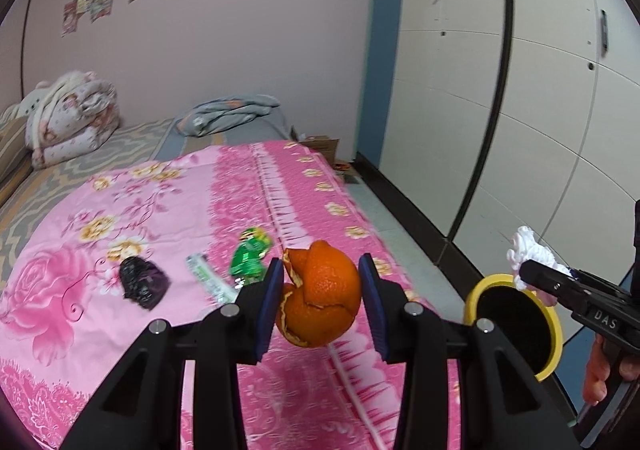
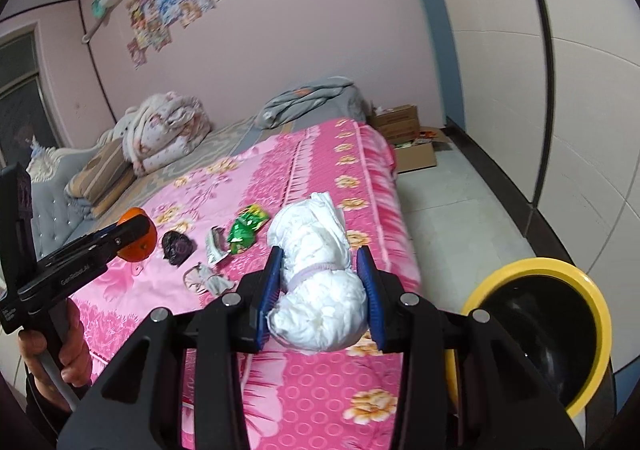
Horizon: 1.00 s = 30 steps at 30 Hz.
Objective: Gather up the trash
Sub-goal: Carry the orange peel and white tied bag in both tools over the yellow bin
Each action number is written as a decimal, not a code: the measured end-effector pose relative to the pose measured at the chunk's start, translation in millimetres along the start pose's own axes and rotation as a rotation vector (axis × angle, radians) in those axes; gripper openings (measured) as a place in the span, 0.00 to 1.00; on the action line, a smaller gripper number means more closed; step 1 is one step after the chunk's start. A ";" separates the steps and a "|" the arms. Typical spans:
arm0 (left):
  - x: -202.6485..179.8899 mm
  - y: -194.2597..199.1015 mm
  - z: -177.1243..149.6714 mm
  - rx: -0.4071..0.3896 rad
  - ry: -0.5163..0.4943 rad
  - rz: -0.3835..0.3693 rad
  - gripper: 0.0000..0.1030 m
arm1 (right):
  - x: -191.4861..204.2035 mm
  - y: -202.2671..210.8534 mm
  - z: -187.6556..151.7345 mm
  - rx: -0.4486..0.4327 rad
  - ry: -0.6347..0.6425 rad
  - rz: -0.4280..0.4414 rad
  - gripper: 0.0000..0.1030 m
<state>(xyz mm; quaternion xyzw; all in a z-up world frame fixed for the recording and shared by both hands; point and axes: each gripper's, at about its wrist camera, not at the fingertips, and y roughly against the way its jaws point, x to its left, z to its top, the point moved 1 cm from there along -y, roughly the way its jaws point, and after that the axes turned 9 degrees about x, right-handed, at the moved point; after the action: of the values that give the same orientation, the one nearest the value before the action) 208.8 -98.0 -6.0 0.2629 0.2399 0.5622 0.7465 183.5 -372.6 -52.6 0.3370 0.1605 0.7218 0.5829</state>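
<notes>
My left gripper [image 1: 320,290] is shut on an orange peel [image 1: 320,296] and holds it above the pink bedsheet [image 1: 120,330]. My right gripper [image 2: 322,290] is shut on a white rolled diaper [image 2: 320,282], held near the bed's right edge. The yellow-rimmed black bin [image 2: 556,326] stands on the floor at the right; it also shows in the left wrist view [image 1: 516,326], with the right gripper [image 1: 532,274] and the diaper [image 1: 528,250] just above its rim. On the bed lie a green wrapper [image 1: 250,256], a dark purple wrapper [image 1: 142,282] and a white-green wrapper [image 1: 210,276].
A crumpled clear wrapper [image 2: 208,278] lies on the sheet. Folded quilts [image 2: 164,130] and a grey blanket [image 2: 308,98] sit at the bed's far end. Cardboard boxes [image 2: 408,134] stand on the floor beyond the bed. A white wardrobe [image 2: 560,70] lines the right side.
</notes>
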 end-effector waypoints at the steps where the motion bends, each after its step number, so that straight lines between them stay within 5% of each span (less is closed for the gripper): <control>1: -6.2 0.1 1.6 -0.002 -0.008 -0.007 0.36 | -5.4 3.5 0.0 -0.006 -0.009 -0.006 0.34; 30: -166.5 -65.5 16.9 0.031 -0.257 -0.196 0.36 | -157.0 66.4 -31.5 -0.153 -0.294 -0.293 0.34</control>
<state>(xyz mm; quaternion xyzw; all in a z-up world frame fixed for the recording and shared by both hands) 224.5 -275.9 -26.3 0.3195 0.1758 0.4446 0.8181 128.3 -534.4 -80.8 0.3665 0.0659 0.5824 0.7226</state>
